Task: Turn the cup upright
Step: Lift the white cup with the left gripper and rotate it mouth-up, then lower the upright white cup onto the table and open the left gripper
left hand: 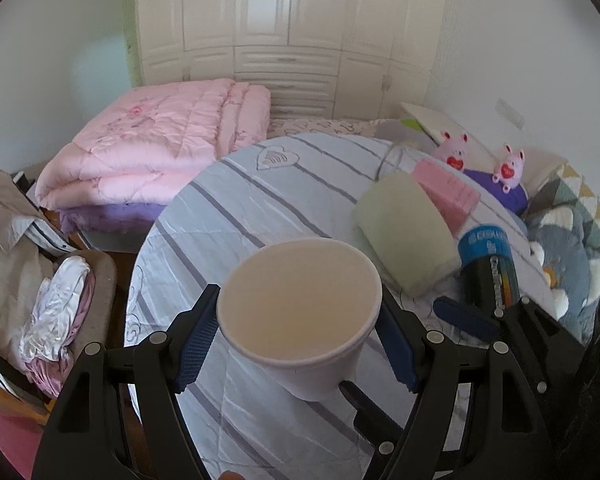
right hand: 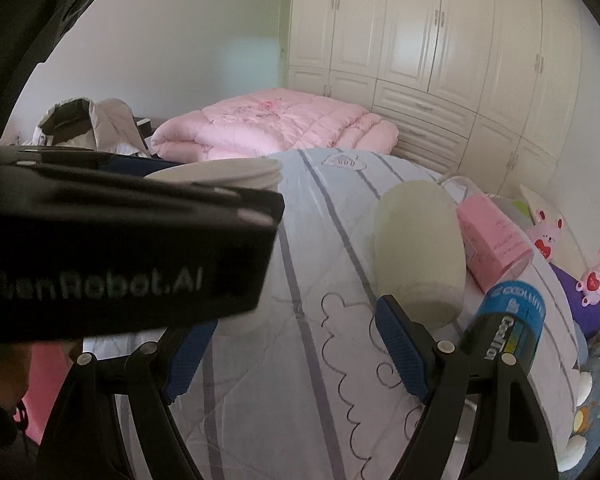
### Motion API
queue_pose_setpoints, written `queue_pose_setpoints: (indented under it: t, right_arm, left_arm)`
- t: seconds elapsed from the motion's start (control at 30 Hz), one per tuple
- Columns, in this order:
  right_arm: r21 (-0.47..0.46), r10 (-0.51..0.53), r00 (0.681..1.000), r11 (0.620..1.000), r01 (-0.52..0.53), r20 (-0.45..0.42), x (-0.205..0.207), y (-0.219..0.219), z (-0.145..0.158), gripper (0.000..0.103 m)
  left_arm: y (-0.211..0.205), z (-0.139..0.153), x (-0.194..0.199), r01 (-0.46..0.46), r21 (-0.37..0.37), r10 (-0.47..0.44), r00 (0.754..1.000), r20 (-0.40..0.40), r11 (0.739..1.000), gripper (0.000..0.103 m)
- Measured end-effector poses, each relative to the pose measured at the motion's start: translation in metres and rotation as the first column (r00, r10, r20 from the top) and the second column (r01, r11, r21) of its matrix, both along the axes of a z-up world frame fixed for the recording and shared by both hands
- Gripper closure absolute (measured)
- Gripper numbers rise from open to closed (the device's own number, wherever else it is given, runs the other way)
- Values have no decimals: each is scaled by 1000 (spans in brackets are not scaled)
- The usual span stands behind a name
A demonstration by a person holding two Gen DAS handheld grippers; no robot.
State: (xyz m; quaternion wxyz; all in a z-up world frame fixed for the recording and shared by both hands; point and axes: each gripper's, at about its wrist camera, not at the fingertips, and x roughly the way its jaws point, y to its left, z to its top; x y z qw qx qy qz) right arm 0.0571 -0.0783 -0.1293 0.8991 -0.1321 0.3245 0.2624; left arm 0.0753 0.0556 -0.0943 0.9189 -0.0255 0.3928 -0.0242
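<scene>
A white paper cup [left hand: 300, 312] stands mouth up between the blue pads of my left gripper [left hand: 300, 338], which is shut on it above the striped cloth. The cup's rim [right hand: 220, 172] shows in the right wrist view behind the left gripper's black body [right hand: 120, 248]. My right gripper [right hand: 296, 354] is open and empty over the cloth, to the right of the cup. Its fingers also show in the left wrist view [left hand: 466, 318].
A pale green cup [left hand: 406, 228], a pink cup [left hand: 446, 192] and a clear glass [left hand: 392, 158] lie on their sides on the cloth. A blue and black can [left hand: 488, 264] lies beside them. A folded pink quilt [left hand: 156, 148] lies behind; plush toys [left hand: 508, 168] sit at right.
</scene>
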Motion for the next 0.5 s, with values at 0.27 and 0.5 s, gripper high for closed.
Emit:
queue_pose_setpoints:
  t: [0.27, 0.5]
  right_arm:
    - [24, -2, 1000, 1000, 3, -22, 3, -10, -16, 21]
    - [39, -8, 999, 999, 10, -44, 0, -13, -19, 21]
  left_arm:
    - [-10, -7, -9, 35, 49, -35, 999, 1, 998, 27]
    - [-16, -6, -14, 60, 86, -61, 998, 8, 995, 27]
